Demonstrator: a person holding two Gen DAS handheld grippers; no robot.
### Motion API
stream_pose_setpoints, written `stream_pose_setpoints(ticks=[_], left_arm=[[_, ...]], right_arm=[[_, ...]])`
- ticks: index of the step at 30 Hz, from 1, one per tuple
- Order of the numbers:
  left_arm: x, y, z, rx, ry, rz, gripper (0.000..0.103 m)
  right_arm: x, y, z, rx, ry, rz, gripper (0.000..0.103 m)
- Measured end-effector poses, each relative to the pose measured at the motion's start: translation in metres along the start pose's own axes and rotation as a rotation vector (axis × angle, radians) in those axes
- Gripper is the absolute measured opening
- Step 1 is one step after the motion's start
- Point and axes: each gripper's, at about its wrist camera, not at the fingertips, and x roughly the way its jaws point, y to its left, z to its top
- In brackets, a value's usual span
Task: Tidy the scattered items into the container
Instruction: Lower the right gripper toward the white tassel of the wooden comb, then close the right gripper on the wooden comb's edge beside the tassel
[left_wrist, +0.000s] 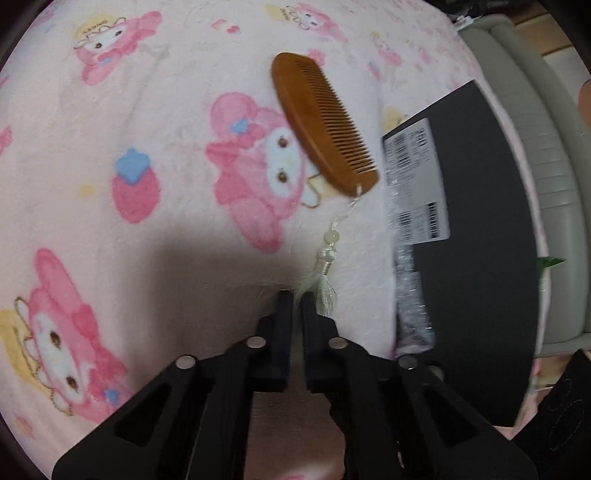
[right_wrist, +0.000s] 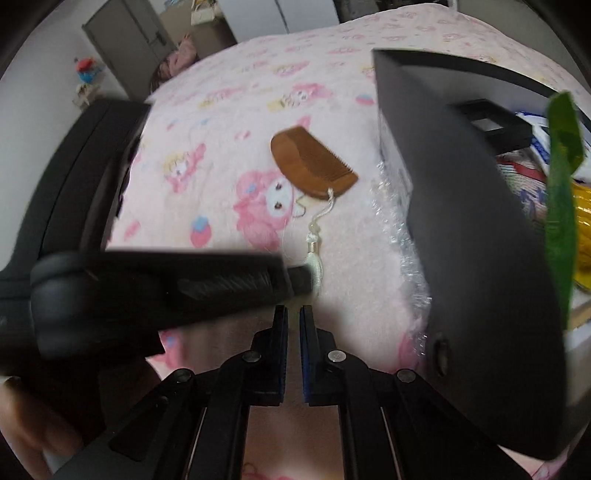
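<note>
A brown wooden comb (left_wrist: 323, 123) lies on the pink cartoon blanket (left_wrist: 147, 147), with a cord, a pale bead and a pale green tassel (left_wrist: 321, 284) trailing toward me. My left gripper (left_wrist: 294, 297) is shut on the tassel's end. In the right wrist view the comb (right_wrist: 310, 168) and tassel (right_wrist: 314, 258) show too, with the left gripper (right_wrist: 295, 277) reaching in from the left and pinching the tassel. My right gripper (right_wrist: 293, 310) is shut and empty, just below it. The black container (right_wrist: 480, 221) stands to the right, holding packets.
The black box side (left_wrist: 480, 221) with a white label (left_wrist: 417, 184) is right of the comb, crinkled clear plastic (left_wrist: 410, 295) at its base. A green packet (right_wrist: 561, 184) and yellow packet (right_wrist: 583, 236) stick out of the container. A door and shelves stand beyond the bed.
</note>
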Motion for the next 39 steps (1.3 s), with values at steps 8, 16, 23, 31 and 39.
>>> stream_pose_setpoints(ticks=[8,16,23,31,39], left_arm=[[-0.059,0.034,-0.003,-0.132,-0.176,0.033,0.000],[-0.107,0.085,-0.004,-0.347,-0.342,0.264,0.002],[-0.092,0.081,0.004,-0.263,-0.317,0.057,0.014],[-0.043,0.087,0.034,-0.351,-0.148,-0.137,0.025],[-0.032,0.082,0.046,-0.383,-0.179,-0.174,0.012]], right_arm=[[0.007,0.004,0.002,-0.007,0.003,0.004,0.005],[0.010,0.013,0.015,-0.024,0.009,0.020,0.011],[0.022,0.023,0.059,-0.058,-0.029,0.007,0.011],[0.047,0.010,0.080,-0.046,0.023,-0.060,0.011],[0.063,0.010,0.089,-0.040,0.032,-0.067,0.011]])
